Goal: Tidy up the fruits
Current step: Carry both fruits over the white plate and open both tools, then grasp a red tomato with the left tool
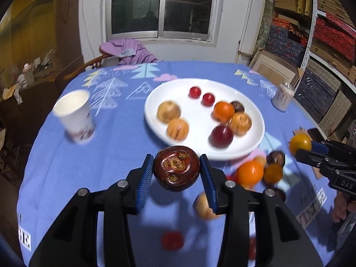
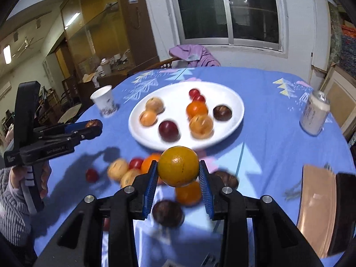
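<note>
My left gripper [image 1: 176, 169] is shut on a dark brown mangosteen [image 1: 176, 168] and holds it above the blue tablecloth, just in front of the white plate [image 1: 155, 98]. My right gripper [image 2: 178, 173] is shut on a yellow-orange orange [image 2: 178, 166], also held above the cloth near the plate [image 2: 231, 102]. The plate holds several fruits: small red ones, oranges, tan ones, a dark plum. Loose fruits [image 2: 120, 169] lie on the cloth under both grippers. The right gripper shows at the right of the left wrist view [image 1: 300, 144]; the left gripper shows at the left of the right wrist view [image 2: 93, 125].
A white paper cup [image 1: 74, 115] stands left of the plate. A drink can [image 1: 283, 96] stands at the right. A brown flat item [image 2: 318, 209] lies near the right edge. A chair with purple cloth [image 1: 126, 52] is behind the table.
</note>
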Demonstrator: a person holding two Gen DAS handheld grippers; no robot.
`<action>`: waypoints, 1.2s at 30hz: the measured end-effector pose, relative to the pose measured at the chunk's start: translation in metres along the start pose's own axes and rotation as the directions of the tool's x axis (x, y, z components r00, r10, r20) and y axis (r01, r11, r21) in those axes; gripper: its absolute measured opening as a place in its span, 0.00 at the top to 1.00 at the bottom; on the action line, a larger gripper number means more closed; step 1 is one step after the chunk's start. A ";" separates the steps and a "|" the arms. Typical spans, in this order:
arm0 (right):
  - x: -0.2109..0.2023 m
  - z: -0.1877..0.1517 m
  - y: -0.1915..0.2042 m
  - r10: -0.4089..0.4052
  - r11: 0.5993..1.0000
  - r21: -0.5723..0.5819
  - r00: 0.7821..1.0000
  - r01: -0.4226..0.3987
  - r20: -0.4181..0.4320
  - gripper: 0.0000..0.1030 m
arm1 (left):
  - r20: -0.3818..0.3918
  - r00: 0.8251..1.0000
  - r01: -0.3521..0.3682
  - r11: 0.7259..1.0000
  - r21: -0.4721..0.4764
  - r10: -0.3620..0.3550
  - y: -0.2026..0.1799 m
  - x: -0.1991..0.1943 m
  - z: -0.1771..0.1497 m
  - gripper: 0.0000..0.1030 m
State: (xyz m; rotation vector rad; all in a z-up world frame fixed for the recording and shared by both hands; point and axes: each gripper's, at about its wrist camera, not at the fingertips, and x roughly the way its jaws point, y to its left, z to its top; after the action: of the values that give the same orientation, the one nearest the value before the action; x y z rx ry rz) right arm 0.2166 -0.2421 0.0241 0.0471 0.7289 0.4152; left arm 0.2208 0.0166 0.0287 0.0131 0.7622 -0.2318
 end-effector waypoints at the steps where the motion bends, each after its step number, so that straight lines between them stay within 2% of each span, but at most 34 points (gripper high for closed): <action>1: 0.006 0.009 -0.004 -0.009 1.000 0.011 1.000 0.009 0.002 0.64 | -0.002 1.000 0.004 1.000 0.002 -0.004 -0.005 0.007 0.010 0.59; 6: 0.045 0.051 -0.032 -0.066 0.995 0.081 0.998 0.065 0.001 0.64 | -0.041 0.999 0.018 0.999 0.034 -0.016 -0.030 0.054 0.046 0.59; 12: 0.105 0.086 -0.057 -0.100 0.985 0.135 0.994 0.106 -0.049 0.64 | -0.089 0.996 0.027 1.000 0.013 -0.026 -0.034 0.105 0.062 0.59; 16: 0.135 0.096 -0.066 -0.087 0.981 0.165 0.992 0.101 -0.090 0.63 | -0.103 0.994 0.024 1.000 0.010 -0.023 -0.032 0.125 0.067 0.58; 17: 0.138 0.097 -0.068 -0.078 0.980 0.175 0.993 0.093 -0.090 0.61 | -0.093 0.996 0.019 1.000 0.014 -0.018 -0.032 0.126 0.067 0.50; 18: 0.141 0.097 -0.070 -0.067 0.980 0.183 0.994 0.082 -0.090 0.51 | -0.085 0.996 0.017 1.000 0.016 -0.015 -0.032 0.127 0.067 0.47; 19: 0.139 0.097 -0.070 -0.072 0.978 0.189 0.994 0.086 -0.078 0.49 | -0.076 0.997 0.013 1.000 0.012 -0.012 -0.031 0.126 0.067 0.43; 23: 0.119 0.090 -0.070 -0.060 0.978 0.195 0.997 0.067 -0.040 0.49 | -0.069 0.997 0.019 1.000 -0.010 -0.020 -0.024 0.116 0.066 0.43; 27: 0.089 0.072 -0.064 -0.051 0.982 0.181 0.998 0.055 -0.026 0.47 | -0.049 0.999 0.001 1.000 -0.026 -0.002 -0.013 0.086 0.053 0.43; 31: 0.051 0.038 -0.056 -0.044 0.984 0.171 0.999 0.045 -0.009 0.43 | -0.029 0.999 -0.015 0.996 -0.084 0.013 0.009 0.048 0.025 0.43; 36: 0.005 -0.006 -0.051 -0.026 0.980 0.197 0.999 0.019 0.032 0.43 | -0.012 0.997 -0.083 0.991 -0.102 0.082 0.026 0.007 -0.025 0.43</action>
State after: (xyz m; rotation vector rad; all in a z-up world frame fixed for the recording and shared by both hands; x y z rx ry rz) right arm 0.2343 -0.2874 0.0072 0.2315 0.7341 0.3187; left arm 0.2142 0.0429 0.0039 -0.0515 0.7787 -0.1139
